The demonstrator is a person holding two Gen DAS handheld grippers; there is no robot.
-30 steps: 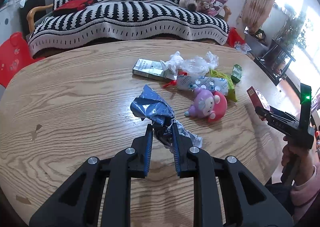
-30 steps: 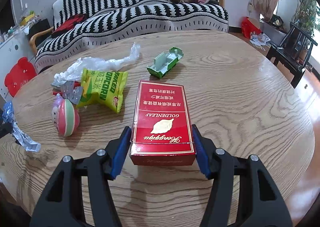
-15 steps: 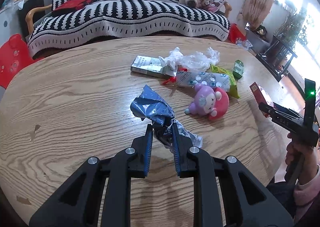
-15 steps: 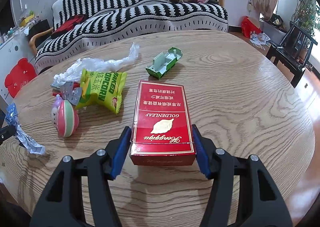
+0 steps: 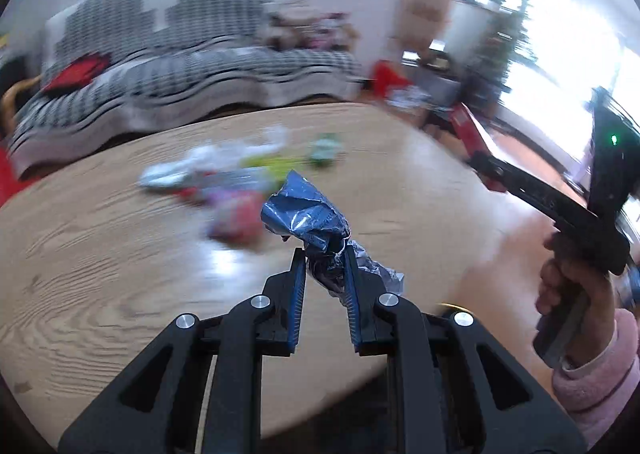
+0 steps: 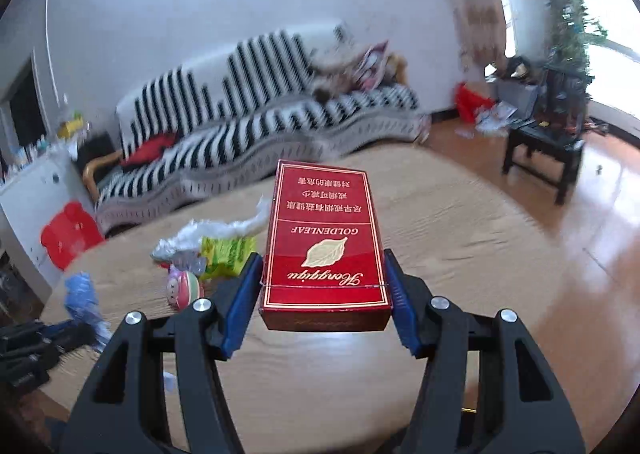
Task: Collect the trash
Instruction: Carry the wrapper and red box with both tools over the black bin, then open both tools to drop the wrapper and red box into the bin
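Two fisheye cameras ride the handheld grippers, each looking forward and downward along its own black fingers. The left wrist view sits close above a round wooden table (image 5: 100, 274), facing a striped sofa (image 5: 200, 66) against the far wall; heavy blur smears the scene, so the litter (image 5: 224, 182) mid-table is hard to make out. At its right edge appears the right gripper (image 5: 476, 158), borne by a hand (image 5: 576, 294). The right wrist view looks from the table's other side towards the same sofa (image 6: 260, 122), with the left gripper (image 6: 86, 330) at its lower left. Both views share the tabletop (image 6: 460, 254), the litter pile (image 6: 208, 246) and the sofa.
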